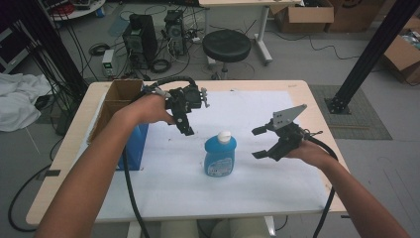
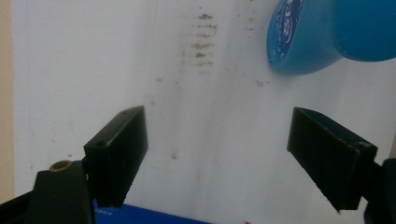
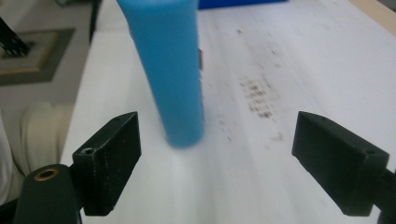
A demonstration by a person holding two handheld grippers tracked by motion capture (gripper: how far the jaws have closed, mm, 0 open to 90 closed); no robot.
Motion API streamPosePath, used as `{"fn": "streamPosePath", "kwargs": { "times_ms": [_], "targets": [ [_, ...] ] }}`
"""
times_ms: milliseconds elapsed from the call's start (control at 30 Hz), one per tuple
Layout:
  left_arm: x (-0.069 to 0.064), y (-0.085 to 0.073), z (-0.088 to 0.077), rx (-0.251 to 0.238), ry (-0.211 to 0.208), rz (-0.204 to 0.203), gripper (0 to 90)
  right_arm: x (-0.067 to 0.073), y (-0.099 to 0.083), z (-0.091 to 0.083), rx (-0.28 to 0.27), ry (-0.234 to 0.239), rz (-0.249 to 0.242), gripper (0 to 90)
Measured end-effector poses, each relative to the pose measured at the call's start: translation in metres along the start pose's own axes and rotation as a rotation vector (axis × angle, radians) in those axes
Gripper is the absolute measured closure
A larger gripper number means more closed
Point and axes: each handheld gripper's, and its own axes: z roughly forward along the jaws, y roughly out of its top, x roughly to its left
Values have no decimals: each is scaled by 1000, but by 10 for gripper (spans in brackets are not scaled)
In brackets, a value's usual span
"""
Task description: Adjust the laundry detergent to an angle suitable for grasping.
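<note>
L gripper point(image 1: 187, 126) + R gripper point(image 1: 261, 143): jaws wide, empty; bottle point(image 1: 220, 154) untouched.

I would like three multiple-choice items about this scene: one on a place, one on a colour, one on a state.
1. Where does the blue bottle stand?
A. on the white sheet
B. inside the cardboard box
C. on the floor

2. What colour is the bottle's cap?
A. red
B. white
C. black

3. How is the right tool?
A. shut on the bottle
B. open, holding nothing
C. shut on the cap

Answers: 1 A, the bottle stands upright on the sheet between both tools. 2 B, the cap looks white. 3 B, its jaws stand wide apart beside the bottle.
</note>
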Motion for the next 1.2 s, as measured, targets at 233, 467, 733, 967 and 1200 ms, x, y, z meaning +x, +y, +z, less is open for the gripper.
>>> {"fn": "streamPosePath", "kwargs": {
  "times_ms": [233, 467, 733, 967, 1200],
  "targets": [
    [-1, -1, 3, 2, -6, -3, 206, -24, 14, -33, 189, -86, -14, 154],
    [-2, -1, 2, -4, -3, -7, 206, -50, 31, -50, 301, -136, -14, 157],
    [-5, -3, 0, -6, -4, -13, 205, -67, 33, -55, 314, -173, 11, 162],
    [-6, -1, -1, -11, 3, -15, 206, -76, 31, -57, 320, -189, 25, 156],
    [-8, -3, 0, -10, 1, -18, 207, -78, 33, -57, 318, -189, 20, 157]
  ]
}}
